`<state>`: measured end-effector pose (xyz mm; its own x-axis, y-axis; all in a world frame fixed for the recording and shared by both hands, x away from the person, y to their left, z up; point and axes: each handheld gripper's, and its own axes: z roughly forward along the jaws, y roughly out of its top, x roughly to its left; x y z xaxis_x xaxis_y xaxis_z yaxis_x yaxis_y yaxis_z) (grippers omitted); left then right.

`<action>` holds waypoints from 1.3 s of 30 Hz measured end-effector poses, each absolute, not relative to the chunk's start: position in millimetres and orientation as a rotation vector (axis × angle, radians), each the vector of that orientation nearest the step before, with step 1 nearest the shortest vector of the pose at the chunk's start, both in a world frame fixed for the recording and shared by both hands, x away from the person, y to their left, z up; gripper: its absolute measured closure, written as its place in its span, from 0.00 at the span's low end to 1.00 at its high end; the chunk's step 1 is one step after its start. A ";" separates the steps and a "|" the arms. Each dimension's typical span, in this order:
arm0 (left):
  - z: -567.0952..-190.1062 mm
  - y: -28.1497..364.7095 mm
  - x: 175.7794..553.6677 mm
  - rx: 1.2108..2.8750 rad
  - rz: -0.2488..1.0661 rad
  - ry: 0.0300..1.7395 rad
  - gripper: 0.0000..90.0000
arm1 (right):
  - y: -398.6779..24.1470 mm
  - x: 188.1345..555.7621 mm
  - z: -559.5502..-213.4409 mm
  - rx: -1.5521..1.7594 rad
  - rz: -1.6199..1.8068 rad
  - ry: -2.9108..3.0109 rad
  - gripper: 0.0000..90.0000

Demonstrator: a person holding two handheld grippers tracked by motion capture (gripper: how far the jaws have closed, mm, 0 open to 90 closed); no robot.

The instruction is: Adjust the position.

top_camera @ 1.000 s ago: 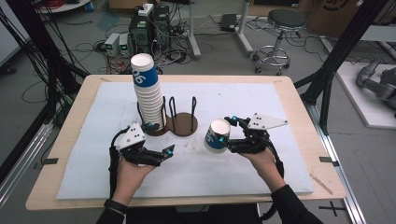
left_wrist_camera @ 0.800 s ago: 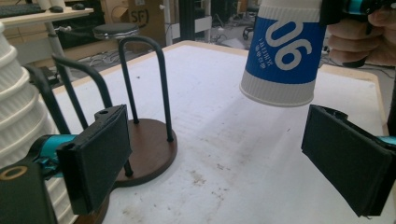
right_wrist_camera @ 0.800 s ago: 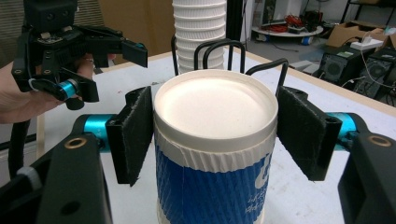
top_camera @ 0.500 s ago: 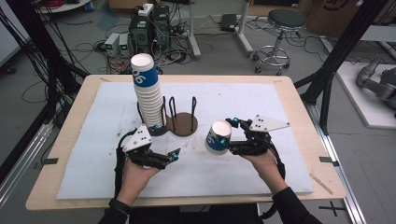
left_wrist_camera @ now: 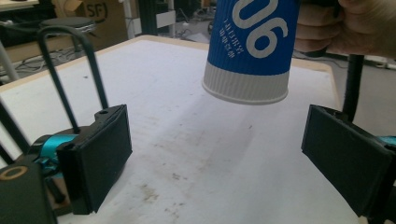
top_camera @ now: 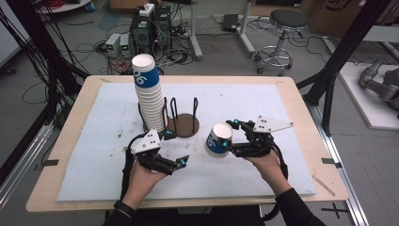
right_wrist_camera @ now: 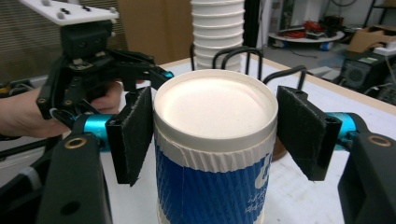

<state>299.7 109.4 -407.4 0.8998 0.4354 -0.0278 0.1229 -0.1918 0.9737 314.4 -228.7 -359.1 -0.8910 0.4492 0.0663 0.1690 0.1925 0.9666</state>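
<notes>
My right gripper is shut on a blue and white paper cup and holds it tilted above the white mat, right of centre. In the right gripper view the cup sits between both black pads. My left gripper stands open just left of the cup, low over the mat, and nothing lies between its jaws. The left gripper view has the cup hanging ahead of the open gripper. A tall stack of the same cups stands on a brown holder.
The holder has black wire loops rising beside the stack. A white mat covers the wooden table. Beyond the far edge are computer boxes and a stool. Black frame posts stand at the right.
My left gripper has moved a little to the right, closer to the held cup. The right gripper and its cup have stayed put.
</notes>
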 end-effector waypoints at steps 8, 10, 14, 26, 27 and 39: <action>-406.9 94.4 296.1 1.779 0.244 0.365 0.09 | -224.0 308.2 -358.5 0.533 1.783 2.261 0.34; -406.2 91.3 296.0 1.777 0.231 0.363 0.09 | -223.6 307.0 -358.2 0.518 1.790 2.269 0.34; -405.6 85.2 296.1 1.778 0.203 0.347 0.09 | -221.0 304.0 -358.5 0.506 1.792 2.283 0.34; -405.3 73.0 293.3 1.772 0.125 0.293 0.09 | -209.4 299.0 -360.2 0.425 1.818 2.352 0.34; -405.2 71.7 292.9 1.769 0.112 0.285 0.09 | -208.3 298.7 -360.5 0.417 1.820 2.357 0.34; -411.1 56.0 290.7 1.849 0.063 0.235 0.09 | -194.9 294.2 -363.0 0.344 1.830 2.446 0.34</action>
